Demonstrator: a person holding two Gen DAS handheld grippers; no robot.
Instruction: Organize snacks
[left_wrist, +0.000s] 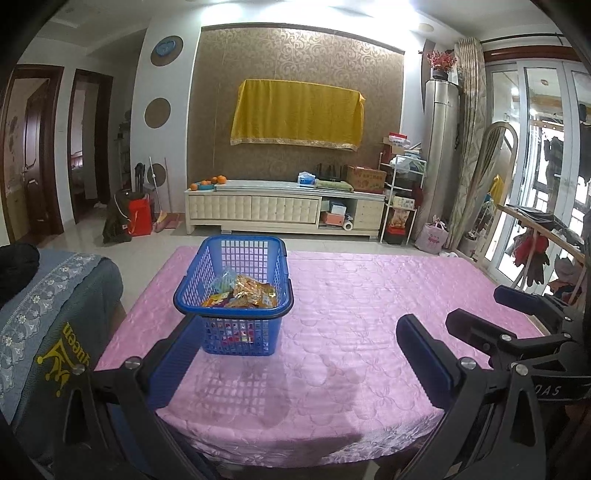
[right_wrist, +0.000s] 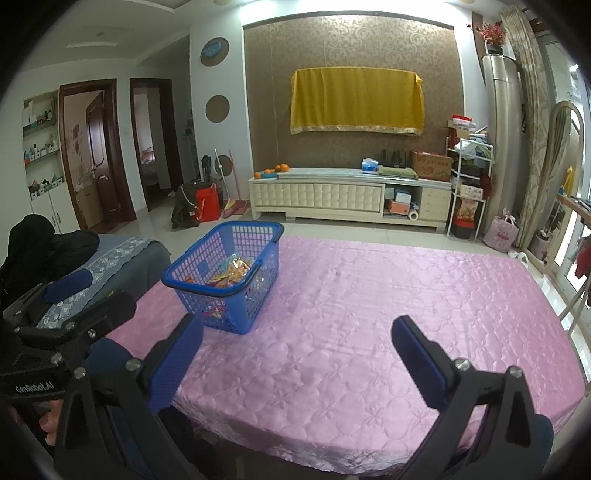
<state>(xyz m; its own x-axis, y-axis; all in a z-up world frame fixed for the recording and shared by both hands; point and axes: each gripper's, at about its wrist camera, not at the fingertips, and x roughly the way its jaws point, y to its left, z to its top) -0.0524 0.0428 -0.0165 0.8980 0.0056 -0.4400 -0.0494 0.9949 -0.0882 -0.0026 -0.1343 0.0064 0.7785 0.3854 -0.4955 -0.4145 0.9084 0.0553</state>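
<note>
A blue plastic basket (left_wrist: 221, 269) stands on the pink tablecloth (left_wrist: 351, 332) at the table's left. It holds several orange and yellow snack packets (left_wrist: 245, 293). The basket (right_wrist: 207, 273) and its packets (right_wrist: 232, 275) also show in the right wrist view. My left gripper (left_wrist: 295, 347) is open and empty, low over the near table edge, its left finger just in front of the basket. My right gripper (right_wrist: 295, 354) is open and empty over the near edge, right of the basket. It also shows at the right of the left wrist view (left_wrist: 476, 317).
A chair with a grey-blue cover (left_wrist: 48, 314) stands against the table's left side. Beyond the table are a tiled floor and a white TV cabinet (left_wrist: 284, 210). A wooden rack with clothes (left_wrist: 539, 236) stands at the right.
</note>
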